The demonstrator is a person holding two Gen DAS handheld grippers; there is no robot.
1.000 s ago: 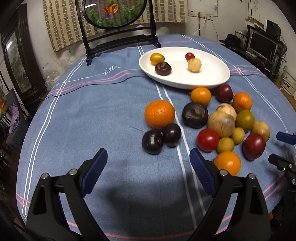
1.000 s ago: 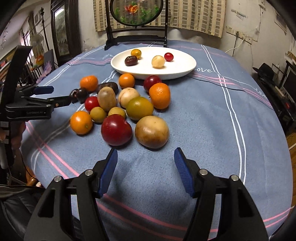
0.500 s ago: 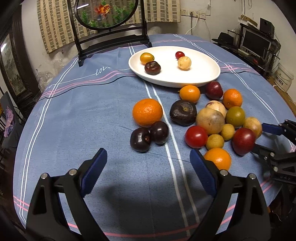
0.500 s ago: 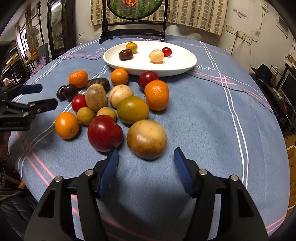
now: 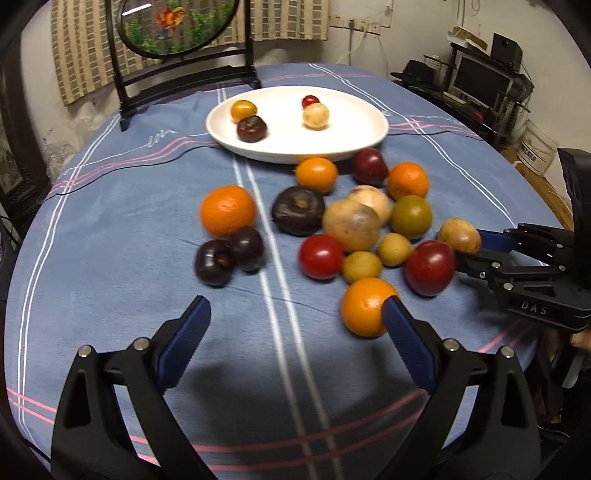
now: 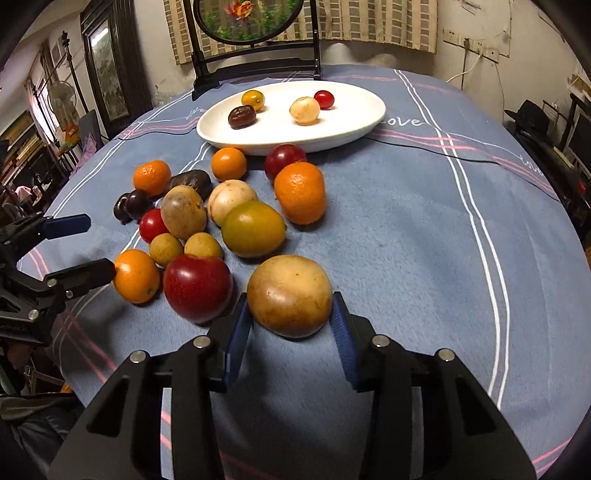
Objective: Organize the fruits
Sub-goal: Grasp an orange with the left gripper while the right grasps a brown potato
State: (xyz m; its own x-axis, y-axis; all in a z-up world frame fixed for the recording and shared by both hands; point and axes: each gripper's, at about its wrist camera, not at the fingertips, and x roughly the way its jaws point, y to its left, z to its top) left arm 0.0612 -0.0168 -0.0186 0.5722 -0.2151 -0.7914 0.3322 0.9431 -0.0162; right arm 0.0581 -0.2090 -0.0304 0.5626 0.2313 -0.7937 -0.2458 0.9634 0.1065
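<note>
Round table under blue striped tablecloth point(image 6: 424, 229); right half bare, near edge free ahead of both tools. White oval plate point(image 6: 354, 122) at far side, four small fruits in it. "love" stitched beside plate point(image 6: 400, 122). Right gripper point(image 6: 291, 325) closing around tan-brown fruit point(image 6: 290, 295), pads touching its sides. Left gripper point(image 5: 295, 332) released, nothing between pads, right pad beside orange point(image 5: 364, 306). "DAS" on right gripper body.

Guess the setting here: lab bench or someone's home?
Most likely a lived-in home room: a round table under a blue striped tablecloth, a decorative round screen on a dark stand, curtains, and a monitor on a cluttered shelf.
</note>
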